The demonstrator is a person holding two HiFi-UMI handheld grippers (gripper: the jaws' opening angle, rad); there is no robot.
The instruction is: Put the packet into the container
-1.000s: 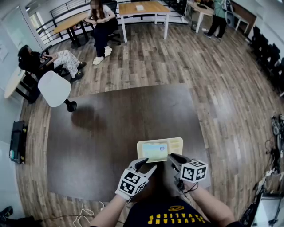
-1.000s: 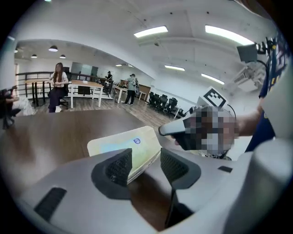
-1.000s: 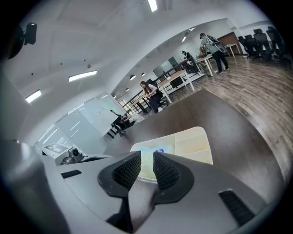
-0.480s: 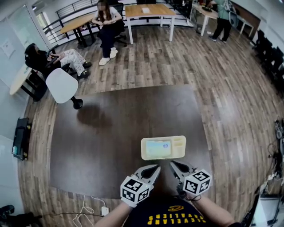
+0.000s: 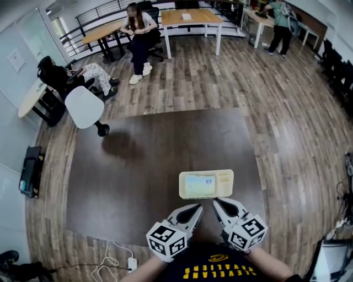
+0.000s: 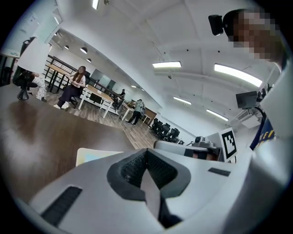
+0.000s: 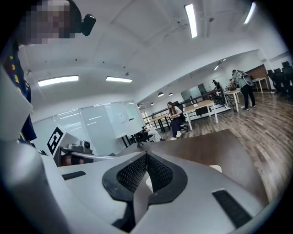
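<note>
Packet, flat and light blue with a pale edge, lies inside the cream plastic container. It fills the big part on the left side. The small parts on the right side look bare. The container sits on the dark brown worktop, close to the edge nearest the person who holds the grippers.

The white left gripper with its marker cube hangs just in front of the container and does not touch it. Its fingers are pressed together, black pads meeting, with nothing between them.

The white right gripper is just beside it, also near the container but apart from it. Its fingers are shut tight too and hold nothing. The two grippers lean in toward each other, tips close.

A white round chair stands on the wooden floor by the far left corner of the worktop. A white cable lies on the floor near the left gripper. Far back, a seated person is by a wooden table.
</note>
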